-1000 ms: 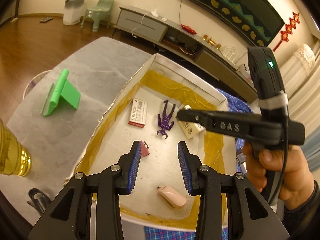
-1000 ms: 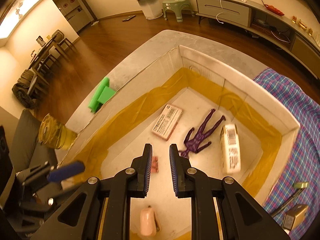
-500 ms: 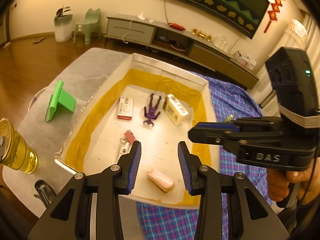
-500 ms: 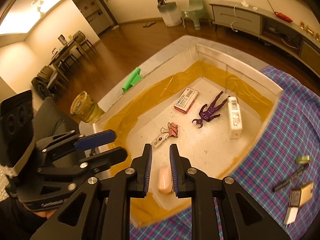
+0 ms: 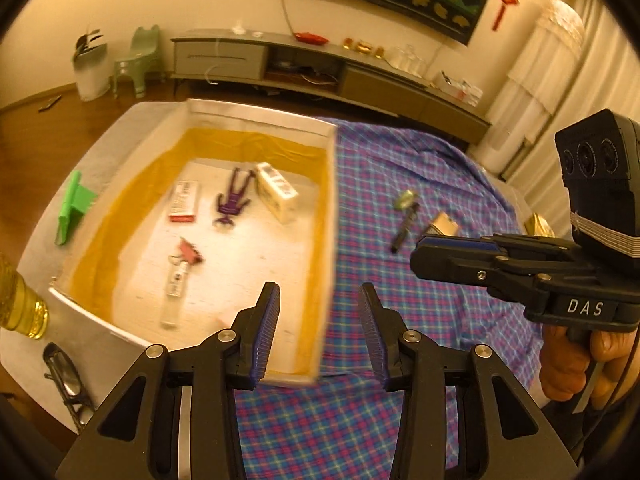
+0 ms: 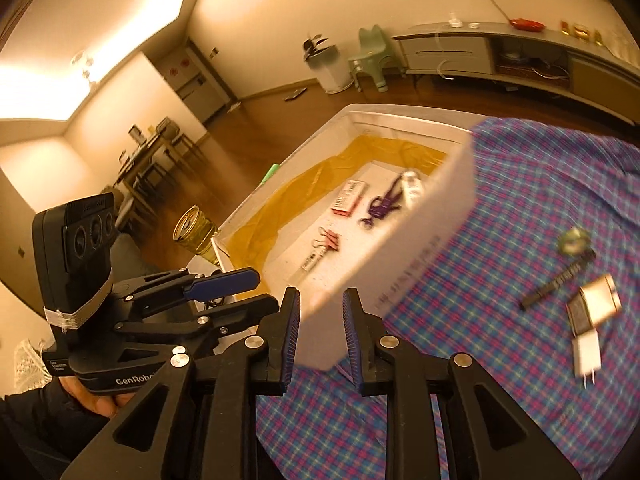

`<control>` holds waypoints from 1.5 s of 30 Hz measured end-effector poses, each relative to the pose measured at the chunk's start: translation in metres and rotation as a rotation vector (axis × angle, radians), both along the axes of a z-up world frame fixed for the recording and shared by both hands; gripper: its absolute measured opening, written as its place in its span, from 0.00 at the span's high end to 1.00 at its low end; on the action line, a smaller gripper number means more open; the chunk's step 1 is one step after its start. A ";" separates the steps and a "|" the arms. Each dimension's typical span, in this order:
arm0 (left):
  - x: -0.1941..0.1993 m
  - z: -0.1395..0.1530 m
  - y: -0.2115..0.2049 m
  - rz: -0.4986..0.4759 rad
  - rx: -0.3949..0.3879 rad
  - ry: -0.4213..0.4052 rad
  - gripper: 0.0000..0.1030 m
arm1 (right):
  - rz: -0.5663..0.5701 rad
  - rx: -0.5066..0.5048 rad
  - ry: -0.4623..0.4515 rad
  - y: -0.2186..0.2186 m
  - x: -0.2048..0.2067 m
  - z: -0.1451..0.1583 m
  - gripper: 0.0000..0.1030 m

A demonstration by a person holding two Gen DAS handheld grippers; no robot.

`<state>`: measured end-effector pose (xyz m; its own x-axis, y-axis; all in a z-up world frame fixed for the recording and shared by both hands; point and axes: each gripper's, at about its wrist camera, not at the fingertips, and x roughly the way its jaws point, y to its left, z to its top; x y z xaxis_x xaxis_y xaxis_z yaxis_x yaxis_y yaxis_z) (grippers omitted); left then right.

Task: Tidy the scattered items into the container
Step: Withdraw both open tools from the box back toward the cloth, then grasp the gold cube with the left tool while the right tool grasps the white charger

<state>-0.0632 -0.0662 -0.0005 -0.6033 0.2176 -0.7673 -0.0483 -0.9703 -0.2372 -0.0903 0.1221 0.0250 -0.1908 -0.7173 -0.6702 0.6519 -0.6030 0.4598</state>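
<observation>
The white box (image 5: pixel 326 216) with yellow lining (image 6: pixel 432 216) holds a red packet (image 5: pixel 184 202), a purple figure (image 5: pixel 234 200), a white carton (image 5: pixel 276 192), a pink clip (image 5: pixel 188 254) and a clear tube (image 5: pixel 174 294). On the plaid cloth (image 5: pixel 400 320) to its right lie a tape roll (image 5: pixel 406 200), a black marker (image 5: pixel 404 230), a small brown box (image 6: pixel 596 306) and a white plug (image 6: pixel 586 356). My left gripper (image 5: pixel 318 336) is open and empty above the box's near right corner. My right gripper (image 6: pixel 320 336) is partly open and empty, by the box's near corner.
A green stand (image 5: pixel 72 210) sits on the grey table left of the box. A jar of yellow liquid (image 5: pixel 16 304) stands at the table's left edge, with glasses (image 5: pixel 66 376) near it. A TV cabinet (image 5: pixel 320 68) lines the far wall.
Both grippers have pulled back and up from inside the box and swung right toward the plaid cloth. The right gripper's jaws have opened a little.
</observation>
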 end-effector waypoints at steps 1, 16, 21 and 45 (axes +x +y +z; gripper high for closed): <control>0.000 0.000 0.007 -0.009 -0.002 -0.002 0.57 | -0.011 -0.005 -0.002 0.009 0.000 -0.002 0.77; -0.022 -0.011 0.115 -0.152 -0.038 -0.042 0.55 | -0.185 -0.002 -0.012 0.117 -0.011 -0.036 0.70; -0.035 -0.018 0.140 -0.183 -0.051 -0.054 0.54 | -0.230 0.081 0.040 0.136 -0.015 -0.054 0.64; -0.155 -0.076 0.224 -0.256 -0.025 -0.095 0.47 | -0.298 0.284 0.087 0.163 -0.079 -0.127 0.46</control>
